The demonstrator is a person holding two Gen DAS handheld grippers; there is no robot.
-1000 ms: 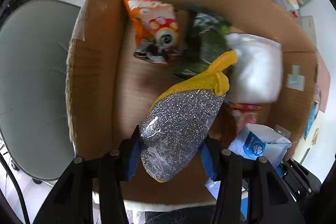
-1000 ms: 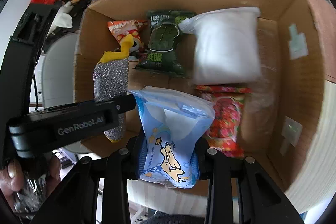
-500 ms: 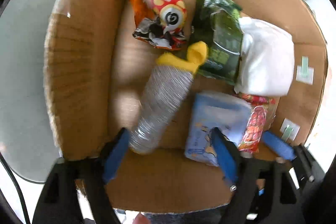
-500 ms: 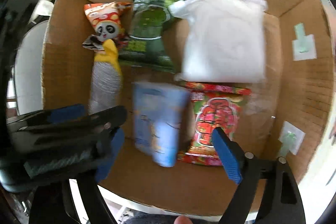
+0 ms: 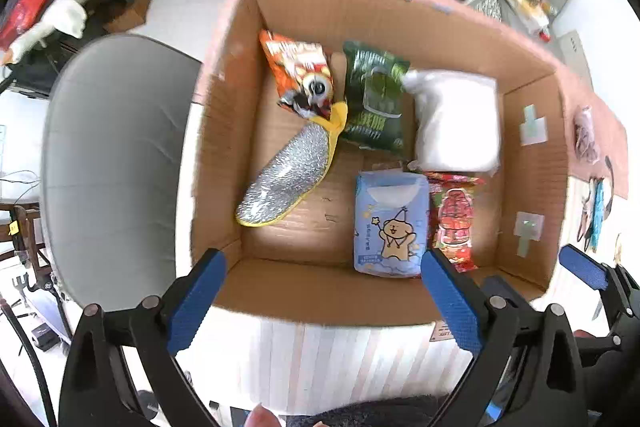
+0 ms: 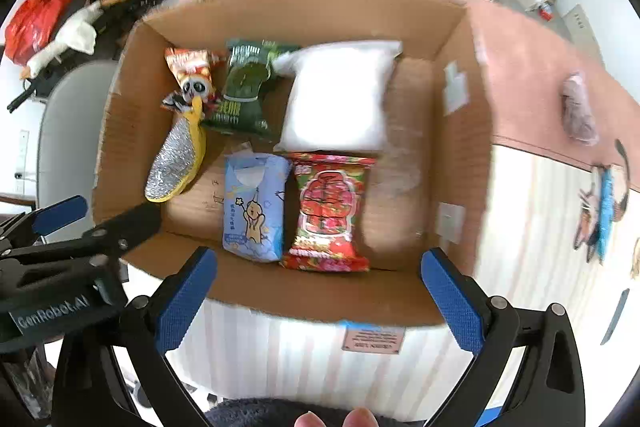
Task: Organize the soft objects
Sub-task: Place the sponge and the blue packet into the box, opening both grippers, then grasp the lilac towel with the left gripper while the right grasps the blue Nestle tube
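A second ago each gripper held one item; now the left gripper (image 5: 320, 291) and right gripper (image 6: 316, 291) are released and empty. The silver scrubber (image 5: 286, 179) and blue tissue pack (image 5: 390, 223) lie in the box (image 5: 320, 291), so both are placed

The cardboard box (image 6: 460, 155) is plain brown inside, with pale grey-white tape patches on its right wall. In it, the scrubber (image 6: 176, 159) is glittery silver edged in bright yellow. The snack bag (image 6: 190, 75) is orange and red with a black-and-white panda face; the packet (image 6: 246, 91) beside it is dark green with lighter green print. The plastic bag (image 6: 340, 99) is milky white. The tissue pack (image 6: 254, 207) is pale blue with a tan cartoon figure and yellow stars, and the candy bag (image 6: 328, 211) is red with green and yellow patterning, perhaps strawberries. Gripper pads (image 5: 196, 301) are textured blue on black frames. The chair (image 5: 112, 163) is grey; the tablecloth (image 6: 532, 79) is dusty pink.
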